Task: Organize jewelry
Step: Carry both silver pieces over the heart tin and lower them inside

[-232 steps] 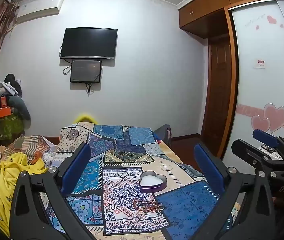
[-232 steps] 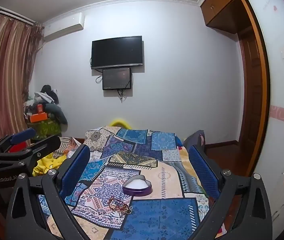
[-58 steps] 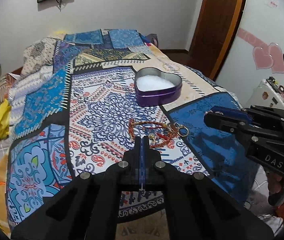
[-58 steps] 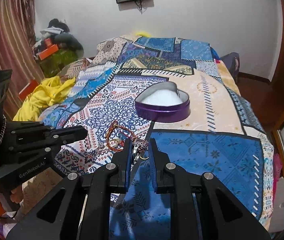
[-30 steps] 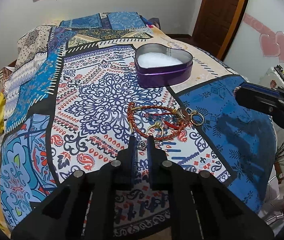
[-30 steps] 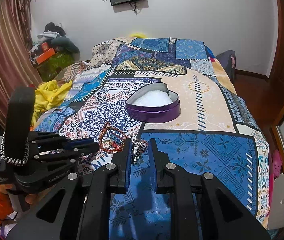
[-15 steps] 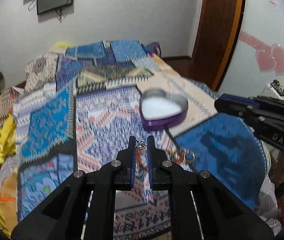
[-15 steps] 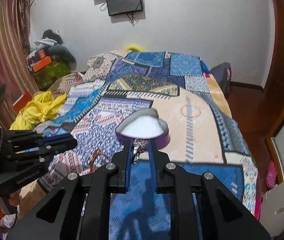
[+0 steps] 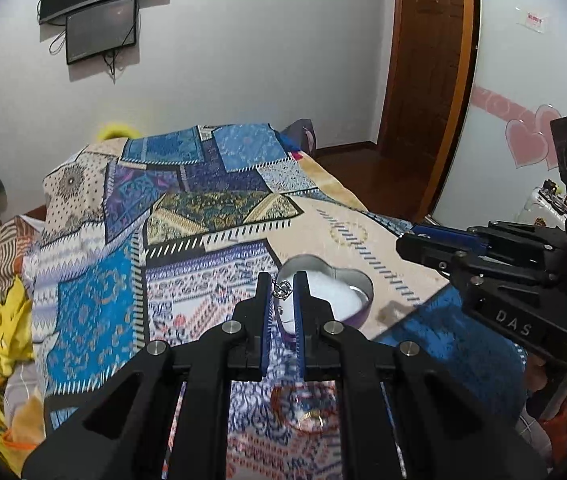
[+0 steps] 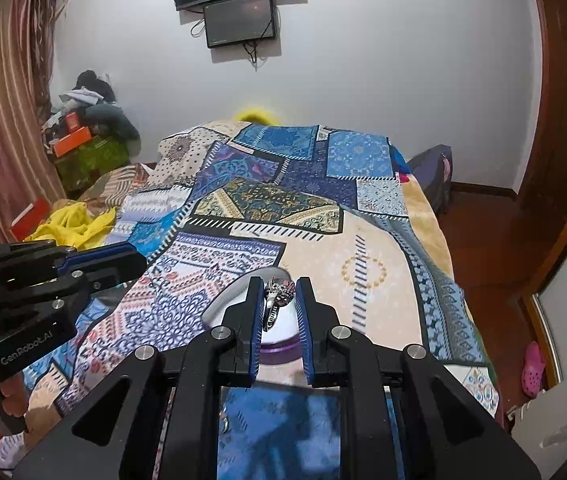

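1. The left gripper (image 9: 283, 289) has its jaws clenched on a small silver ring (image 9: 283, 289), pinched at the very tips.
2. The right gripper (image 10: 279, 294) has its jaws clamped on a silver jewelled ring (image 10: 278, 296), which hangs tilted between the blue pads (image 10: 304, 312).
3. Both grippers hover above the heart-shaped purple tin (image 9: 347, 296), which has a white lining and sits on the bed toward its right edge.
4. In the left wrist view the right gripper reaches in from the right, its tips near the tin; in the right wrist view the left gripper comes in from the left, well apart from the tin.
5. A red beaded bracelet (image 9: 283, 400) and a gold ring (image 9: 310, 424) lie on the patchwork bedspread (image 9: 95, 312), blurred, between the tin and the near edge of the bed.
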The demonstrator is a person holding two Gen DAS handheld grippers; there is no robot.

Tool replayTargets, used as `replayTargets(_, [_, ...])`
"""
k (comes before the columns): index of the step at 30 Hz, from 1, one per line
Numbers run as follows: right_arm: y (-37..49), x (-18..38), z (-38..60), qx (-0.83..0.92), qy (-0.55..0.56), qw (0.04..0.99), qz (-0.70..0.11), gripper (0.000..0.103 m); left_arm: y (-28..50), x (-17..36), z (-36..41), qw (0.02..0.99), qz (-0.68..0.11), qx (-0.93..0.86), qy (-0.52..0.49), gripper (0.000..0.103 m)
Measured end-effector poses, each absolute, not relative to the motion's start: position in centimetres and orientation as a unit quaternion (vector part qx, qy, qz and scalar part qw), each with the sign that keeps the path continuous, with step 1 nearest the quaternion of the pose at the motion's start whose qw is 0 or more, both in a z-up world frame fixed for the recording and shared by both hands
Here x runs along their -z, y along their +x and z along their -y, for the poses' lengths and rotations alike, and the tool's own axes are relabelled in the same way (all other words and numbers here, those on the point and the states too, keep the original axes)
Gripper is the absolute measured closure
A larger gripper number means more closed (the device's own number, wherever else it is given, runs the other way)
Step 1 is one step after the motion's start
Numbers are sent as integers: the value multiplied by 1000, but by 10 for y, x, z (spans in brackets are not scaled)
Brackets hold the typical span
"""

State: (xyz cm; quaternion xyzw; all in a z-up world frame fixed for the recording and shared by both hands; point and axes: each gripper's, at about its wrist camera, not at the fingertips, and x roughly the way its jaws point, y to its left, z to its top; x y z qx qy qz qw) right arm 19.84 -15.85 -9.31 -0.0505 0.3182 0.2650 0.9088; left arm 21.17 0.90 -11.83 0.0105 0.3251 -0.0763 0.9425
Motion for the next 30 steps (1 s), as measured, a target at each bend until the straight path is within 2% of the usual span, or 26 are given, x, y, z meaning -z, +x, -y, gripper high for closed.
replayTargets(18, [238,131,138,-288,-66,879,-374,89,262,164,-3,919,-377,112,11,94])
replayTargets(30, [245,143,133,-299,-71,864,-399,88,269,182,0,906,-402,132,12,94])
